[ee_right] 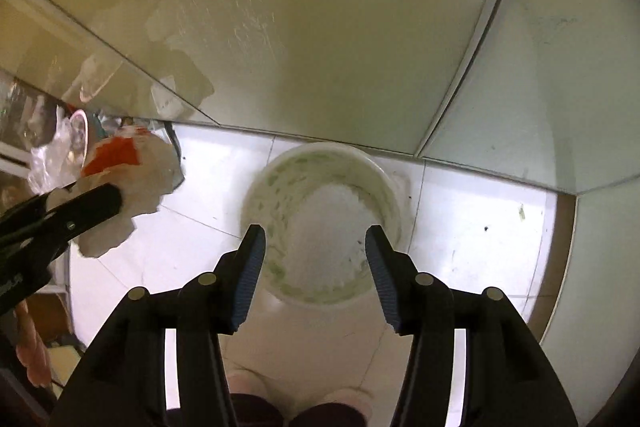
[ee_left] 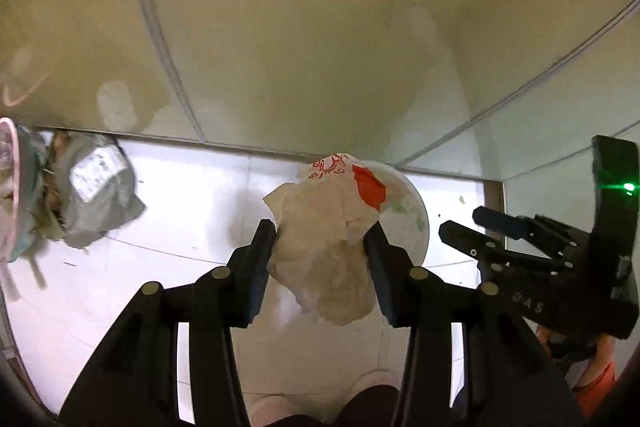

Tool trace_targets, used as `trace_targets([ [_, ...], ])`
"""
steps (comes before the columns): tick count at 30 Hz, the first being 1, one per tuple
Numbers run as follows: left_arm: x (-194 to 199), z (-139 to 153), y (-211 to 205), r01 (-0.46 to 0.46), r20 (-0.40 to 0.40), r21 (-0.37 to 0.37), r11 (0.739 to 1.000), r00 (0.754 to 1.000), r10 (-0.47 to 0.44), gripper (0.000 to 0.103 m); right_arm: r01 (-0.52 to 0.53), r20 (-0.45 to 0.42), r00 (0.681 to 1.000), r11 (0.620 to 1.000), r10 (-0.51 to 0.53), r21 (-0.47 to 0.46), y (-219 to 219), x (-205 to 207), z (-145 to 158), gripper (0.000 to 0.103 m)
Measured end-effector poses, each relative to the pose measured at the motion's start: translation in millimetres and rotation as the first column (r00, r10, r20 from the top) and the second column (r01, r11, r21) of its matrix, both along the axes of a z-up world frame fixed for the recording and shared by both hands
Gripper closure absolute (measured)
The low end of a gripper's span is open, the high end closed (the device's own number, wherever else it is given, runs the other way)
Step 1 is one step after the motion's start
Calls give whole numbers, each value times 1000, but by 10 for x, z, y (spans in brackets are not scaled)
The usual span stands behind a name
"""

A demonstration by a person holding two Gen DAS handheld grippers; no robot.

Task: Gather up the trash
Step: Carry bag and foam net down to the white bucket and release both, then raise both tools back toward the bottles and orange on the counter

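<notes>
My left gripper (ee_left: 320, 239) is shut on a crumpled white paper bag with red print (ee_left: 328, 227) and holds it above the floor, just left of a white bucket (ee_left: 412, 211). In the right wrist view the bag (ee_right: 132, 179) hangs at the left in the left gripper's fingers (ee_right: 92, 207). My right gripper (ee_right: 316, 247) is open and empty, directly over the white bucket (ee_right: 324, 223), whose inside is smeared green. The right gripper also shows at the right of the left wrist view (ee_left: 468, 223).
A grey crumpled bag with a label (ee_left: 96, 195) and a pink-rimmed cup with other litter (ee_left: 12, 187) lie on the white tiled floor by the wall at left. A glossy beige wall (ee_right: 320, 27) stands behind the bucket. My shoes (ee_right: 348, 399) are below.
</notes>
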State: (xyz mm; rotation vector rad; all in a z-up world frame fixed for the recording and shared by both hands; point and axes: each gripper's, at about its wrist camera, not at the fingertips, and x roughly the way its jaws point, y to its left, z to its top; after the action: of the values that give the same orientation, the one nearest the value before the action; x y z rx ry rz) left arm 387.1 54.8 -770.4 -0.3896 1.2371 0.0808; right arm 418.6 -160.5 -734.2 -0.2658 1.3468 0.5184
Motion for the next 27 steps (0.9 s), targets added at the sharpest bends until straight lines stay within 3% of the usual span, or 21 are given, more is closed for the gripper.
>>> trace_targets([
  [5,208,-357,-200,57,-21,-22,998,998,-57,56,11,67,998,1000,-11,-1,-85,7,121,54],
  [9,343,-554,-395,104,-38,-2,995,994,-104,44,51,111,992,998,-53,20,-304,77,240,53],
  [13,356,-591,-509,142,-57,36,989,989,-140,42,76,155,984,996,-82,40,-463,90,450,52],
  [16,323,-485,-536,143,-58,15,990,988,-142,41,86,175,980,995,-94,51,-469,51,645,51],
  [19,275,-247,-541,133,-67,39,990,989,-130,41,102,187,976,993,-111,57,-430,-9,893,51],
  [22,179,201,-510,104,-48,49,993,994,-102,41,113,183,975,991,-124,71,-405,-81,1241,51],
  [27,-2,1275,-413,56,1,51,997,998,-56,41,118,212,968,989,-136,92,-339,-232,2099,51],
])
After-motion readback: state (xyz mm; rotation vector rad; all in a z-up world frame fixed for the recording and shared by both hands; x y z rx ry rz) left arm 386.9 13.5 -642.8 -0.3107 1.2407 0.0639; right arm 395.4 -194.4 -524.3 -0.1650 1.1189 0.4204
